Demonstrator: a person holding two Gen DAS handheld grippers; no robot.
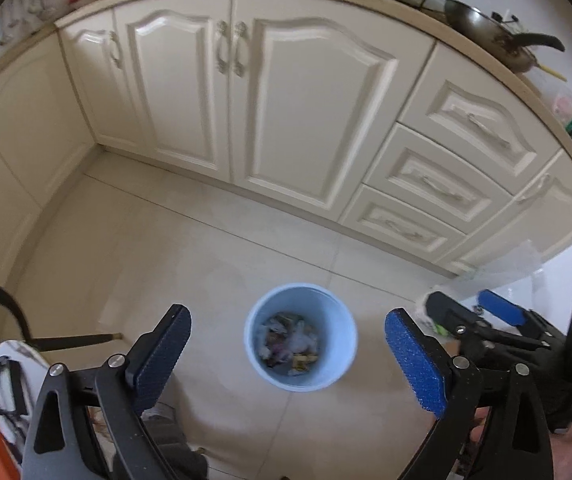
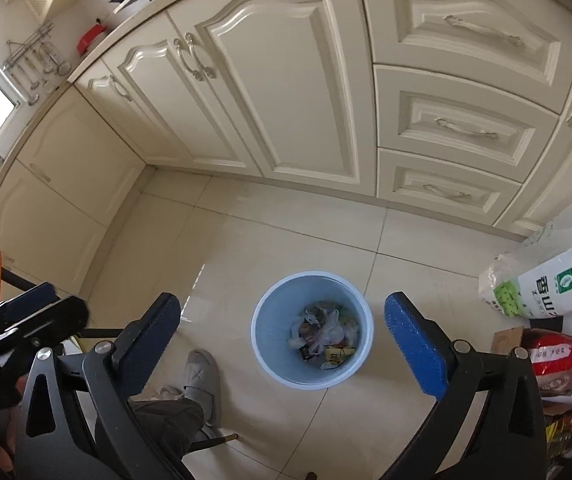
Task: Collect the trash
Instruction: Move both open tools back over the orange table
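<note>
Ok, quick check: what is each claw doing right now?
Left claw: open, holding nothing, above the blue bin.
Right claw: open, holding nothing, above the same bin.

The white sack (image 2: pixel 545 284) on the floor by the drawers bears a green logo and large Chinese characters starting 香山; writing on the red bag (image 2: pixel 553 356) beneath is too small to read.

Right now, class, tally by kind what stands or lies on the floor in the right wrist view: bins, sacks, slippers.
Blue bin: 1
White sack: 1
Red sack: 1
Grey slipper: 1
Total: 4
</note>
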